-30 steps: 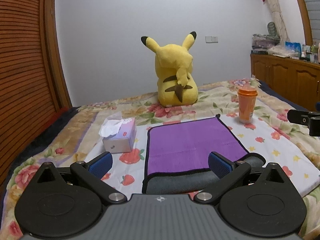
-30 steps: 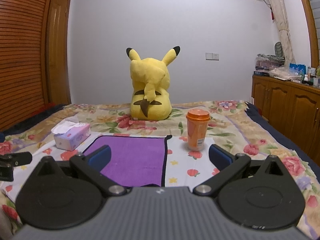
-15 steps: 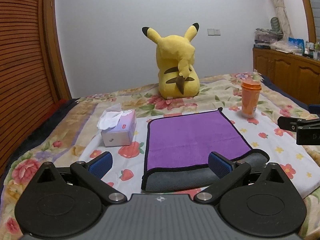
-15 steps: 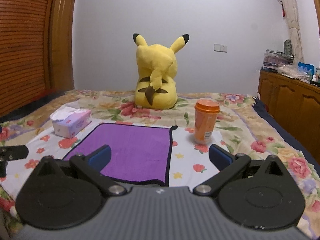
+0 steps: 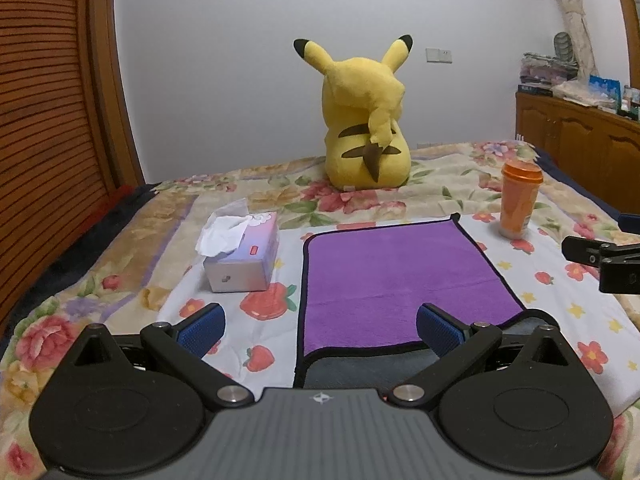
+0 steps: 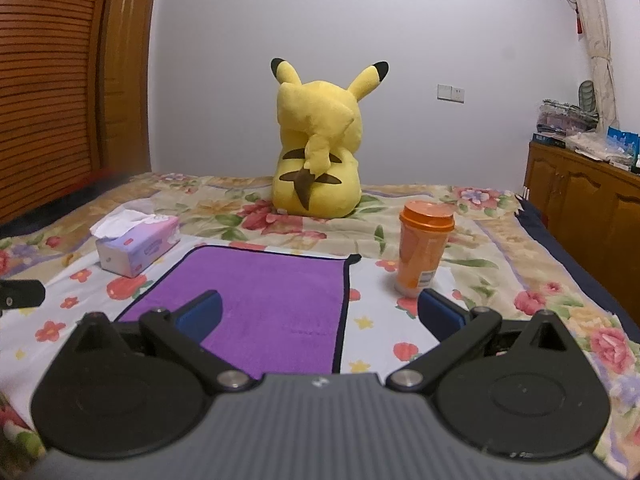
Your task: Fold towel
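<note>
A purple towel [image 5: 396, 276] with a black hem lies flat on the flowered bed; its near edge is turned over and shows a grey underside [image 5: 360, 372]. It also shows in the right wrist view [image 6: 272, 300]. My left gripper [image 5: 320, 330] is open and empty, above the towel's near left corner. My right gripper [image 6: 320, 314] is open and empty, above the towel's near right edge. The right gripper's tip shows at the right edge of the left wrist view [image 5: 600, 256].
A tissue box [image 5: 240, 252] stands left of the towel. An orange lidded cup [image 6: 424, 252] stands right of its far corner. A yellow plush toy [image 5: 366, 128] sits behind. A wooden cabinet [image 6: 580, 200] lines the right side, a slatted wooden door [image 5: 48, 120] the left.
Both grippers have moved slightly; the towel, cup and tissue box sit a bit lower and nearer in both views. Both stay open and empty. The towel has not moved.
</note>
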{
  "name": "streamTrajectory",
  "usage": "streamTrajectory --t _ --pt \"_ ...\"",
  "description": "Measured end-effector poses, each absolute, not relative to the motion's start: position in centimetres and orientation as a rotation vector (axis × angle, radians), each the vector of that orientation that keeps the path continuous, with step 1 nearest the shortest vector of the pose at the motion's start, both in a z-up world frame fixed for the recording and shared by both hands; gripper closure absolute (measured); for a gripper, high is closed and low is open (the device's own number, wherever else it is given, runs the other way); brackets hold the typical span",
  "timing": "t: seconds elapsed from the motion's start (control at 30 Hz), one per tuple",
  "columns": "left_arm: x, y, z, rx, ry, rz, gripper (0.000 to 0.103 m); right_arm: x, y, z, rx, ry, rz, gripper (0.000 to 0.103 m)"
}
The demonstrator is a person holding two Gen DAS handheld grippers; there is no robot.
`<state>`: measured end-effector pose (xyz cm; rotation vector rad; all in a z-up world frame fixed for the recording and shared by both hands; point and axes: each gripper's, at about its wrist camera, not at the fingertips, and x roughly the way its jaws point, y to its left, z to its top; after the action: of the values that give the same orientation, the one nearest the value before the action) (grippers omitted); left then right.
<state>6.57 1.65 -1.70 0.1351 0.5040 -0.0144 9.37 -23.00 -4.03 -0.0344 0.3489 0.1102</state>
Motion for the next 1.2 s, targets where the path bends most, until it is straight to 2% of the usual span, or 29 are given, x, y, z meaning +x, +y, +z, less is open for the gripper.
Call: streamTrajectory --t 1.2 --pt "15.0 3.5 -6.5 0.207 0.693 -0.108 0.0 15.1 -23.0 -7.6 -0.051 0.561 0.185 0.0"
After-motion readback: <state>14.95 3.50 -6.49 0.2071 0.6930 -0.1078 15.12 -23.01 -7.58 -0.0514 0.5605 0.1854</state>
